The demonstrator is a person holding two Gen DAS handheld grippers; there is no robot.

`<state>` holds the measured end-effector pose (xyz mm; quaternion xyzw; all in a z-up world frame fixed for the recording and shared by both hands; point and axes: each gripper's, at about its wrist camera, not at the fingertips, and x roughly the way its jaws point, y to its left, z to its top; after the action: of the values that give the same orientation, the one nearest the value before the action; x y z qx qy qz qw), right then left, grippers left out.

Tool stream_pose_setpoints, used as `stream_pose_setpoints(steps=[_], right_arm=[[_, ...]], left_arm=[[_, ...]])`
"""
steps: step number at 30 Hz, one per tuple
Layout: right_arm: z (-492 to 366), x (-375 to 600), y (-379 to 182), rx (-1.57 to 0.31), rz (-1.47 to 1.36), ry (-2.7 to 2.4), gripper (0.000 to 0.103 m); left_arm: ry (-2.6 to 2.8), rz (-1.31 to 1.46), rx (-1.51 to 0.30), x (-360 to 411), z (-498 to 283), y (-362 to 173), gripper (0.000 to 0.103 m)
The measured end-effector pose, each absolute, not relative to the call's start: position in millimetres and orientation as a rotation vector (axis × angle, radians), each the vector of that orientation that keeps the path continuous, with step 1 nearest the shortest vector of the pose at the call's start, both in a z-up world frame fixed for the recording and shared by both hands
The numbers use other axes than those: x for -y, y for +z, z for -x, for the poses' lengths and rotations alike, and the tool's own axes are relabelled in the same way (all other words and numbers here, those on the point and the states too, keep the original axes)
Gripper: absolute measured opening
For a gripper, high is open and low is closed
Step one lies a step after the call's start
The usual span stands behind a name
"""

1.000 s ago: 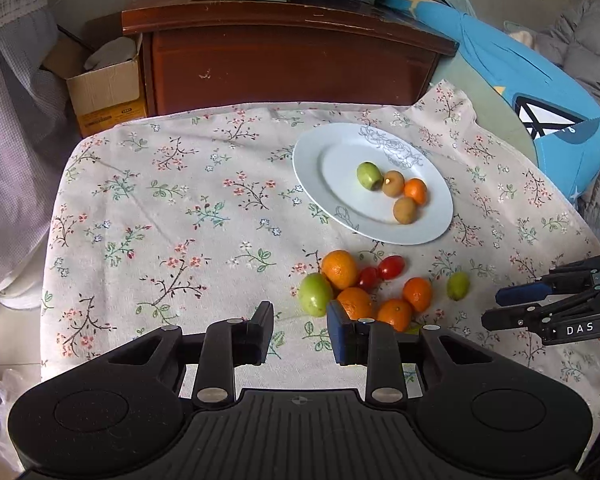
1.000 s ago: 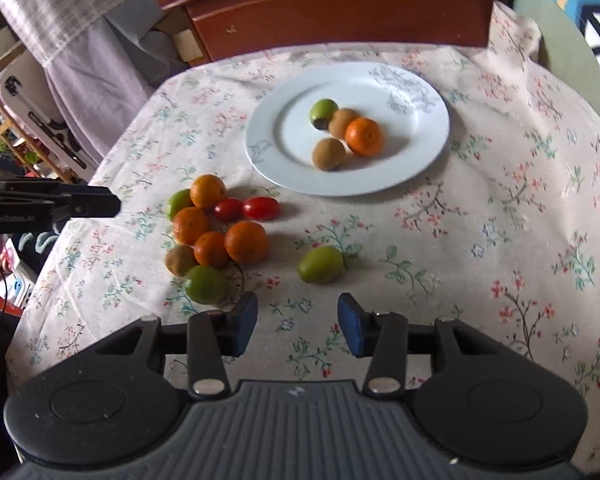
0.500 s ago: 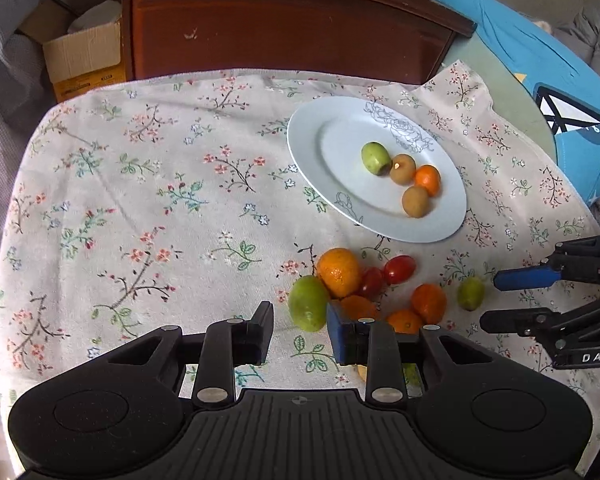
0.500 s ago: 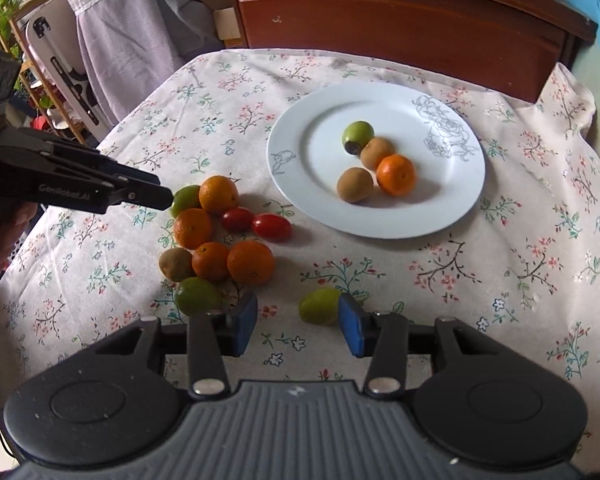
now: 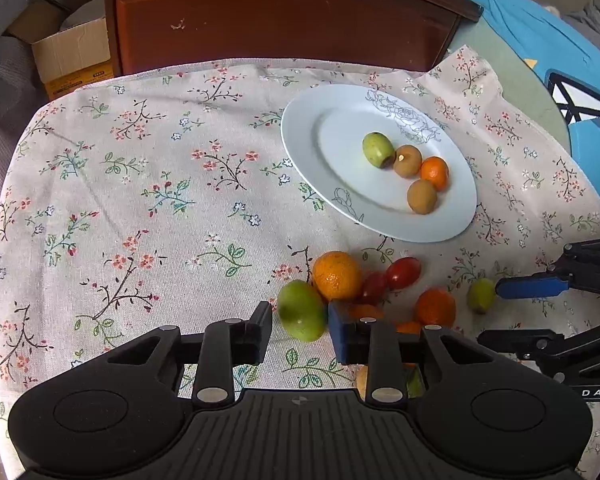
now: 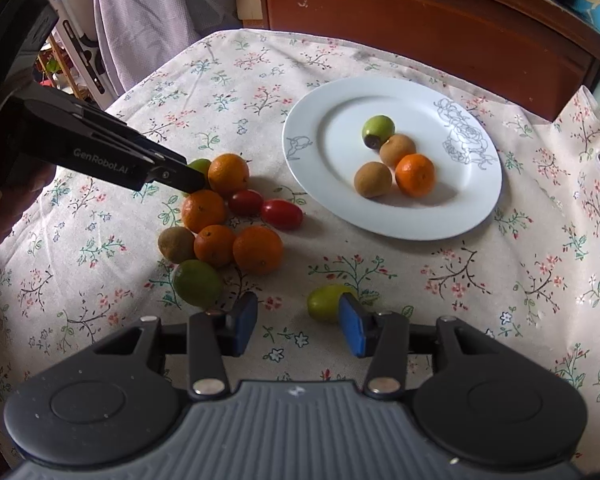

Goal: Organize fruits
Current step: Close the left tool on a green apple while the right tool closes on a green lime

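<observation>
Left claw (image 5: 299, 334) open around round green fruit (image 5: 302, 311); right claw (image 6: 298, 330) open, small green oval fruit (image 6: 327, 303) touching right finger.

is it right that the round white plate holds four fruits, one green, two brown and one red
Not quite. The round white plate does hold four fruits, one green and two brown, but the fourth is an orange mandarin, not red, as the right wrist view shows.

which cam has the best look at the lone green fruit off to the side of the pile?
Right wrist. There the lone green fruit sits close, just ahead of the open right gripper, only its right edge hidden by a pad. In the left wrist view the same fruit is small, far right, beside the right gripper's blue pad.
</observation>
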<state>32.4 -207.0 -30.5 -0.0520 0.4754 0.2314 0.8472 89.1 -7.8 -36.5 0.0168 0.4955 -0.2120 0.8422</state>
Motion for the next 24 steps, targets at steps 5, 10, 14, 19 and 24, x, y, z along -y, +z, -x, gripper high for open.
stream_pose_setpoints(steps=[5, 10, 14, 19, 24], right_arm=[[-34.9, 210.3, -30.9, -1.0, 0.103, 0.469, 0.046], [-37.6, 215.3, -32.2, -0.998, 0.087, 0.456, 0.046], [-42.8, 215.4, -40.8, -1.03, 0.086, 0.449, 0.042], [-45.1, 215.9, -45.6, -1.044, 0.058, 0.446, 0.031], [-45.4, 219.6, -39.2, -1.017, 0.035, 0.436, 0.03]], left_arm=[[-0.441, -0.093, -1.043, 17.2, -88.3, -42.7, 0.03], [-0.441, -0.087, -1.041, 16.1, -88.0, -42.6, 0.03], [-0.449, -0.086, -1.037, 17.2, -87.4, -42.5, 0.027], [-0.455, -0.085, -1.028, 17.7, -86.4, -42.4, 0.026], [-0.458, -0.084, -1.008, 18.7, -85.2, -36.7, 0.026]])
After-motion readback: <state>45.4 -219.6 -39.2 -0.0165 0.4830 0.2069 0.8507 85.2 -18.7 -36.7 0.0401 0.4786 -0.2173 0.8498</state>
